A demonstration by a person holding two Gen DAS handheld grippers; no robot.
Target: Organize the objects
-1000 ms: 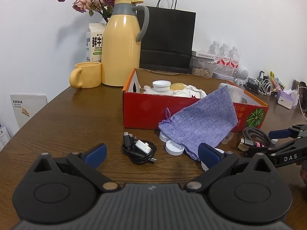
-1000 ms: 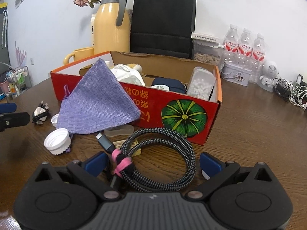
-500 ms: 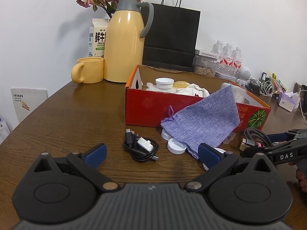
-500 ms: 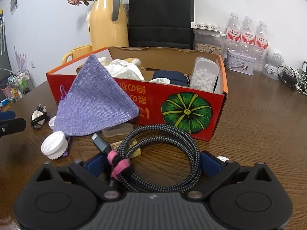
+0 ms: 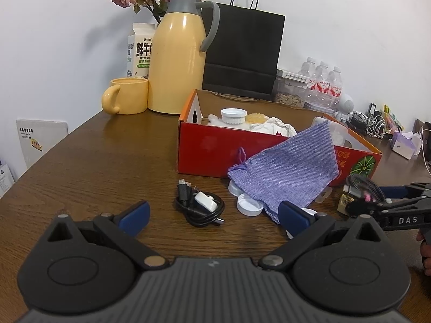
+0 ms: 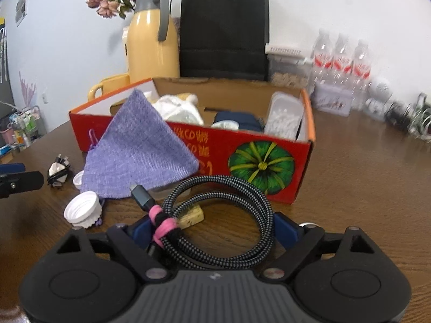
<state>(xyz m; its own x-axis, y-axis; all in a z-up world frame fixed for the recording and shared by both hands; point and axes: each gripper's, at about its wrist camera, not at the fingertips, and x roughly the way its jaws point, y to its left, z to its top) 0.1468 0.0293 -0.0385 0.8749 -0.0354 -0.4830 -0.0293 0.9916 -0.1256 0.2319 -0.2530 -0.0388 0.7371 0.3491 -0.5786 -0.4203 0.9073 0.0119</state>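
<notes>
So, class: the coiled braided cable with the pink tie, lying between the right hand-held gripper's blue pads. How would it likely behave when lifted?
The braided cable is bound at one spot by the pink tie, so the coil probably lifts as one bundle. The far loop would likely sag, being flexible cord. The free plug may swing. It looks light for its size.
</notes>
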